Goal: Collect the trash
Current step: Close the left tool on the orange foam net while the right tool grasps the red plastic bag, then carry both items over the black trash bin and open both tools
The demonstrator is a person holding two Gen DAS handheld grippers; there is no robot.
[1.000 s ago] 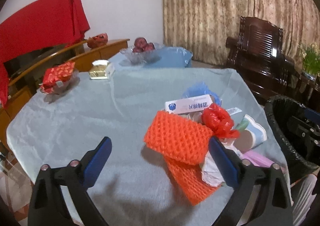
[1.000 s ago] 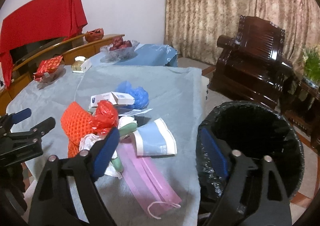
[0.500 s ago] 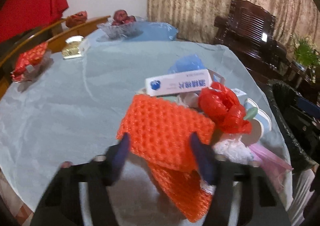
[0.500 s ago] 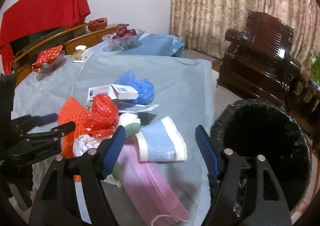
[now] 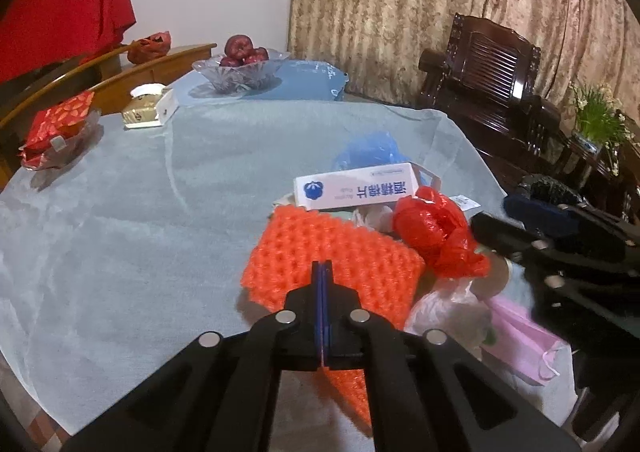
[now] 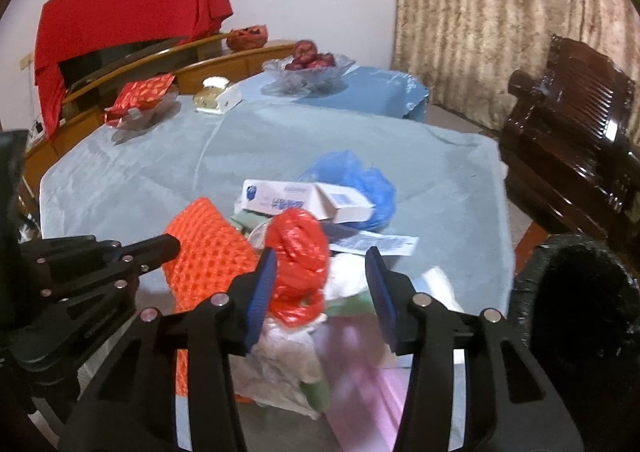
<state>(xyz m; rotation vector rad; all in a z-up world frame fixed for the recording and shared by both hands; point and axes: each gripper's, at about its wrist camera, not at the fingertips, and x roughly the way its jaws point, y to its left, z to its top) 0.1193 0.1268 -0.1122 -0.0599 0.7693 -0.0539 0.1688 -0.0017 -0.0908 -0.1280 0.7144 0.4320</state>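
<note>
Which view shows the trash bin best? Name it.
The right wrist view: the black-lined trash bin shows its open mouth beside the table. The left wrist view catches only a sliver of its rim behind the right gripper.

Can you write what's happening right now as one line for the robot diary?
left gripper: shut on orange foam net | right gripper: closing around red plastic bag | bin: beside table, waiting

Left gripper (image 5: 322,272) fingers pinched on orange foam net (image 5: 332,264).
</note>
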